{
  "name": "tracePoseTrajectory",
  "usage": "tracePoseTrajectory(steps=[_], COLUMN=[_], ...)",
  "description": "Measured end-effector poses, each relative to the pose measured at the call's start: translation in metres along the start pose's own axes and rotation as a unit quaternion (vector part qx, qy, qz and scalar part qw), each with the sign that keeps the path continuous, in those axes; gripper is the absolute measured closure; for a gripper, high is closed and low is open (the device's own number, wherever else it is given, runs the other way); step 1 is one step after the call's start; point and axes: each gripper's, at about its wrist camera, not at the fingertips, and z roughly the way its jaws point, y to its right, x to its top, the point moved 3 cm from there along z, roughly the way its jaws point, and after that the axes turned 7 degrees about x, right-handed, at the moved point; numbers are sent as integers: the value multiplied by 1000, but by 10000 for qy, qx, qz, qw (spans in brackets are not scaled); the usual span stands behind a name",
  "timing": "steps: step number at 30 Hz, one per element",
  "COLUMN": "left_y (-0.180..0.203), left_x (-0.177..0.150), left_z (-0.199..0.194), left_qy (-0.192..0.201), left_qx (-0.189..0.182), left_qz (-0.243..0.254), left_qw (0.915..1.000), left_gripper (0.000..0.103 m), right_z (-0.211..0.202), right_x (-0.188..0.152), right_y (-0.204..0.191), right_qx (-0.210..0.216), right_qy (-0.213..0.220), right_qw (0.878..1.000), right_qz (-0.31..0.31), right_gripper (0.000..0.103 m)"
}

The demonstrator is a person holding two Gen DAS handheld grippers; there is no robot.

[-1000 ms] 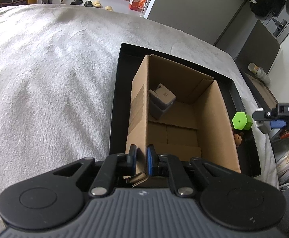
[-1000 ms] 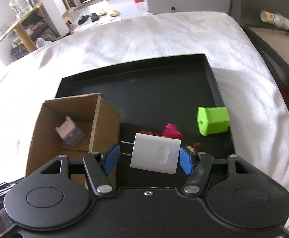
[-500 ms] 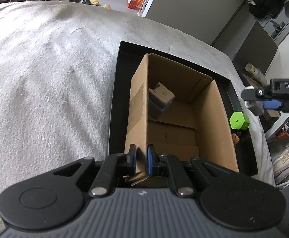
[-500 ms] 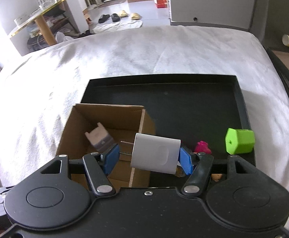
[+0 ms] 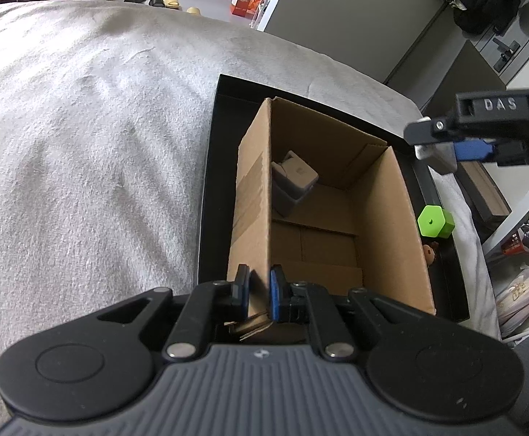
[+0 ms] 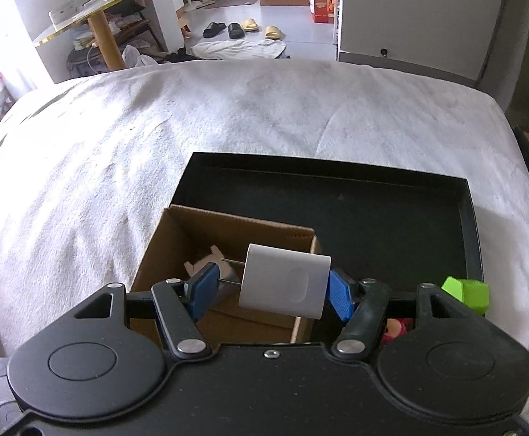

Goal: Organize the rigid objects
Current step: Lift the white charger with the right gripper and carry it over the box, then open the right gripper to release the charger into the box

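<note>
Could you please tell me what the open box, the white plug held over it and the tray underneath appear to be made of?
Box: brown corrugated cardboard, matte; folded flaps and raw cut edges show.
White plug: probably smooth moulded plastic with a slight sheen and rounded corners; its two thin prongs look like metal.
Tray: black, flat with a raised rim and a dull finish; plastic or coated metal, which cannot be told.
</note>
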Motion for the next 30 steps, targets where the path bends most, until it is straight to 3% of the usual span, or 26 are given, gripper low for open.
tracePoseTrajectory(steps=[11,17,21,30], left_y=[1,0,0,1], left_x=[0,0,0,1], left_z=[0,1,1,2], left_qy=[8,8,-26,-45], left_qx=[25,3,76,140], left_qz=[13,17,27,45], left_qw=[10000,10000,10000,9999], left_gripper=[92,91,90,91], right_z=[8,0,-10,-27], right_x=[16,17,11,-11], right_y=[-7,-1,7,35], right_qx=[22,-28,-12,-26], right_qy=[39,143,169,135], right_qw=[9998,9998,9998,9999], right_qz=[-183,-111,-106,-70], right_gripper=[40,33,19,18])
